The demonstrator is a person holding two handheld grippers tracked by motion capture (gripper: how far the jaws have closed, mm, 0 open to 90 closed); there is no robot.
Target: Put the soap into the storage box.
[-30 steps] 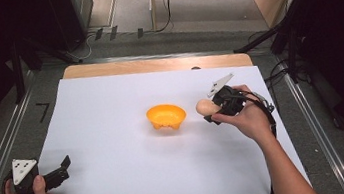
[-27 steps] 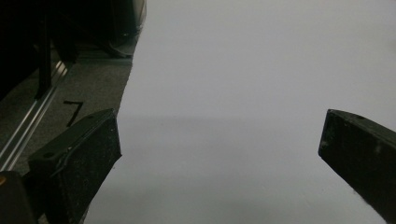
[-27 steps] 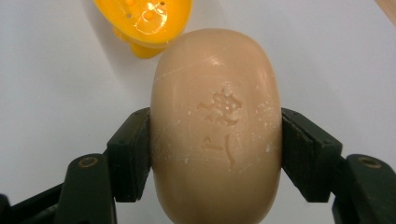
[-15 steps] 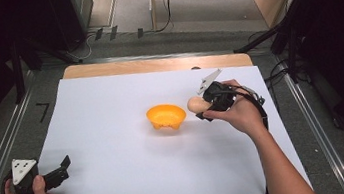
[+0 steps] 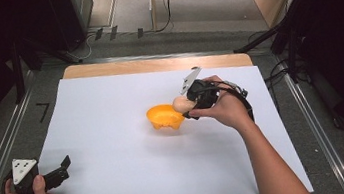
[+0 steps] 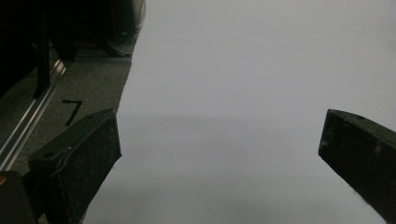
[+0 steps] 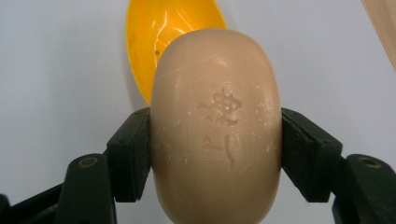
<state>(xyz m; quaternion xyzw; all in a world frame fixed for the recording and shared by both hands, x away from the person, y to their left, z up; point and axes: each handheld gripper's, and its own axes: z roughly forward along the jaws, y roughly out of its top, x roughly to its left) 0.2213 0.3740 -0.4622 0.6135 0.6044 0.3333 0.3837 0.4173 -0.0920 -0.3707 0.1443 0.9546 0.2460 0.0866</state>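
Clamping the beige soap bar [image 7: 217, 126] (stamped face up) just beside the orange bowl [image 5: 164, 117], the right claw [image 5: 189, 106] contrasts with the left claw [image 5: 60, 170], gaping, well apart from that bowl.

Bright, even overhead light on the white sheet [image 5: 114, 135] (dark surrounds); soft shadows, left gripper view hazy.

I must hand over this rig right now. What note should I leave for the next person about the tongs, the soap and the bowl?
Right tongs: shut on the soap, held above the near rim of the orange bowl.
Left tongs: open, nothing between them, low at the near left corner of the white sheet.
Done: soap picked up and brought to the bowl.
Left: lower the soap into the bowl, then release it.
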